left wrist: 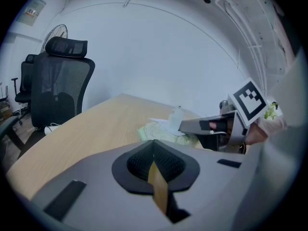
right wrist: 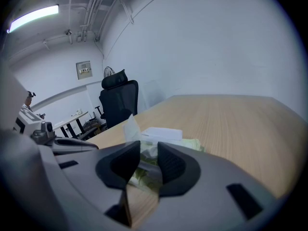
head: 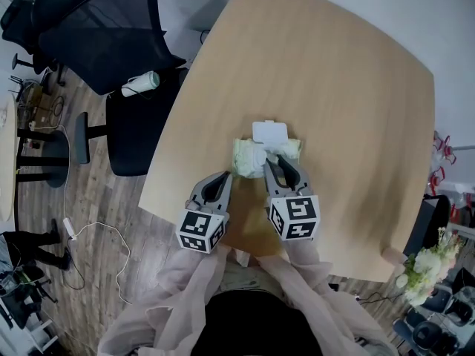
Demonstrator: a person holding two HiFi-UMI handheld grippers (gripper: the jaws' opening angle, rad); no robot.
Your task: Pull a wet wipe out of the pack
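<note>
A green wet wipe pack (head: 243, 154) lies on the wooden table (head: 334, 87) with its white lid (head: 269, 131) flipped open. A white wipe (right wrist: 130, 127) sticks up from the opening. My right gripper (head: 276, 162) hovers just over the pack's near side, open, and the pack (right wrist: 144, 170) shows through the gap between its pads. My left gripper (head: 223, 178) sits a little left of the pack and nearer the table edge, its pads meeting at the tip with nothing between them. From the left gripper view the pack (left wrist: 156, 131) lies ahead, with the right gripper (left wrist: 192, 125) reaching over it.
A black mesh office chair (head: 104, 28) and a second black seat (head: 137, 128) stand left of the table, with a white roll (head: 141, 84) between them. The near table edge (head: 193, 225) runs under my grippers. White flowers (head: 427, 264) sit at the lower right.
</note>
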